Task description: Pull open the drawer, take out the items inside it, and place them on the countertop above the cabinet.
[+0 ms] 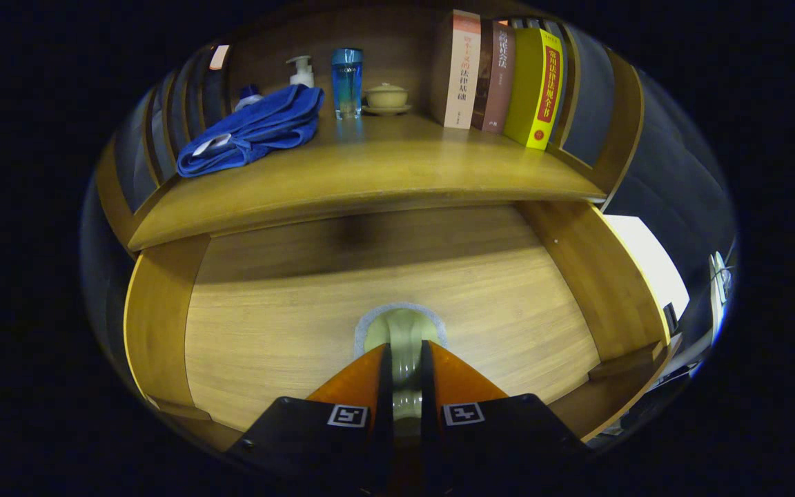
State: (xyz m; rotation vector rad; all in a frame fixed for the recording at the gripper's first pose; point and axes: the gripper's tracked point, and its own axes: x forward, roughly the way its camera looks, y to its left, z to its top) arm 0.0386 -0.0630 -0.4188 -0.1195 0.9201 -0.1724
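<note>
The claw (406, 362) is nearly closed, its two fingers pinched on a pale green item (403, 330) that sits between them and pokes out just ahead of the tips. It looks like a small glazed cup or lid with a light rim, but the fisheye view hides too much to name it. Both fingers press its sides, so it seems held, likely gripped across its narrow part so it cannot slip while being lifted.

Below and around the item lies the open drawer (287, 324), pulled well out from under the cabinet top. Its wooden floor is bare apart from the held item, and its side walls rise left and right of the claw. So the pulling step looks done, and this may be the last thing to come out.

Beyond the drawer, higher up, is the tabletop (370, 172). On it, from left to right, are a folded blue towel (252, 131), a pump bottle (301, 71), a blue glass (346, 83), a small lidded bowl (386, 96) on a saucer, and three upright books (501, 79). The front middle of the tabletop, just past the drawer, is free, and looks the natural spot to set the item down. The lift must clear the tabletop's front edge.
</note>
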